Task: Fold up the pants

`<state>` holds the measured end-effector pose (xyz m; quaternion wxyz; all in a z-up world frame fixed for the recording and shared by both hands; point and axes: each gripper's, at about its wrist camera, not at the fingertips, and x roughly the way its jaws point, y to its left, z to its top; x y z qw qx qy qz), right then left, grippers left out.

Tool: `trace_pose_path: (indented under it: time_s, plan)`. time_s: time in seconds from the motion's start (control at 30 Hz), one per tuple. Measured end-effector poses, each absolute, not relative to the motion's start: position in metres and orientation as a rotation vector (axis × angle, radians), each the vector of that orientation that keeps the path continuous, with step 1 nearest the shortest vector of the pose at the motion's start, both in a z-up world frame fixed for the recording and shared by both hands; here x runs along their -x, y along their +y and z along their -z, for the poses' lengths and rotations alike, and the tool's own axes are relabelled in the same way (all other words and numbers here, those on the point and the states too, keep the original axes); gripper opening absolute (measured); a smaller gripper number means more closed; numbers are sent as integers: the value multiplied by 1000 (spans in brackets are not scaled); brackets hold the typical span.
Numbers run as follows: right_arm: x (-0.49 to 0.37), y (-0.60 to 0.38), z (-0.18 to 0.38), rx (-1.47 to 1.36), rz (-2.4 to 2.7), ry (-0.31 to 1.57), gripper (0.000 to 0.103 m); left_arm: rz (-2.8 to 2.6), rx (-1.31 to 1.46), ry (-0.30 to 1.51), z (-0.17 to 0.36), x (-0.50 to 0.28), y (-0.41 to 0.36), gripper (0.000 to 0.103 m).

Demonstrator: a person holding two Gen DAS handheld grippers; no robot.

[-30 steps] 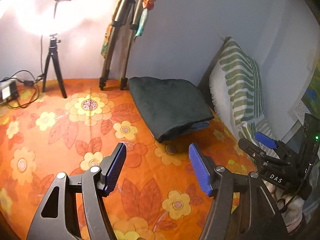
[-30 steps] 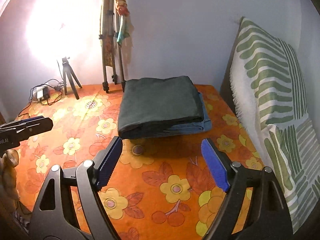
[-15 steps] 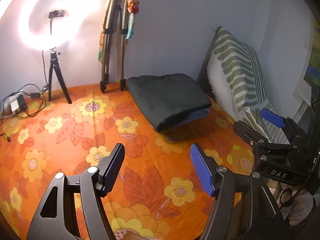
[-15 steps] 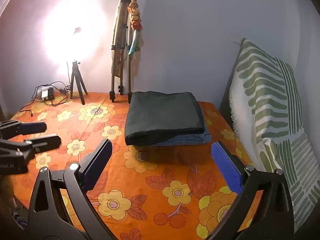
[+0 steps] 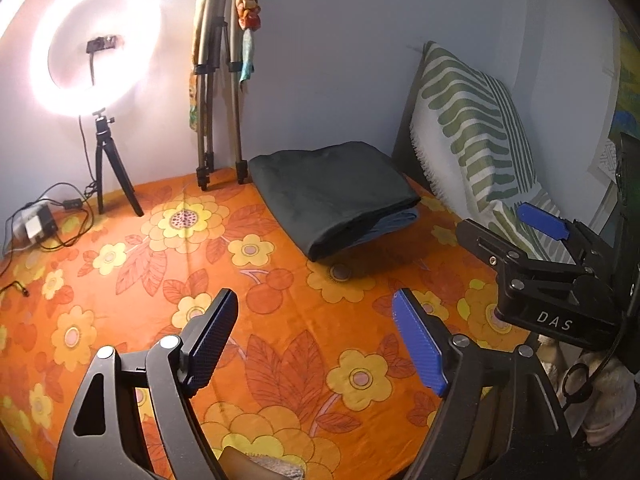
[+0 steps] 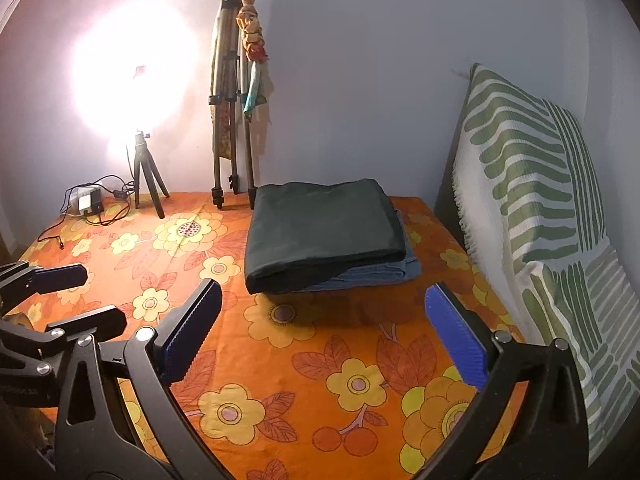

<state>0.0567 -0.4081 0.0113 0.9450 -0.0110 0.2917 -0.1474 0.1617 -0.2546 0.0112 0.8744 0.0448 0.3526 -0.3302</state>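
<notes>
The dark green folded pants [image 6: 324,232] lie as a flat, neat packet on the orange bedsheet with yellow flowers [image 6: 320,360]. They rest on top of a folded blue denim garment [image 6: 380,272], ahead of both tools and well apart from them.

The right gripper [image 6: 332,328] is spread wide, and its jaws have just been opening. Nothing is between them, only the sheet below. The left gripper [image 5: 316,340] is also spread with nothing between its blue pads [image 5: 418,344], and its jaws have just been opening too. From the left gripper, the stack is ahead and a little to the right; from the right gripper, it is straight ahead.

I judge the pants to be soft and light, with no stiffness, so the cloth will sag and the layers can slide apart if one takes only the top layer. The fabric looks smooth, maybe a little slippery on the denim under it. The best place to take hold seems to be the thick rounded fold edge nearest to the grippers, one tool at each corner, pinching all layers together. The folding itself looks already done.
</notes>
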Motion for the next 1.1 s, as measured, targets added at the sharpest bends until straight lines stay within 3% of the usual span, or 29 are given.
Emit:
trace_pose_path:
  time_s: [1.1]
  plan:
    - [-59,-415,-8,-6,324,602,103,686,-102,689,-19,-157,-253,82]
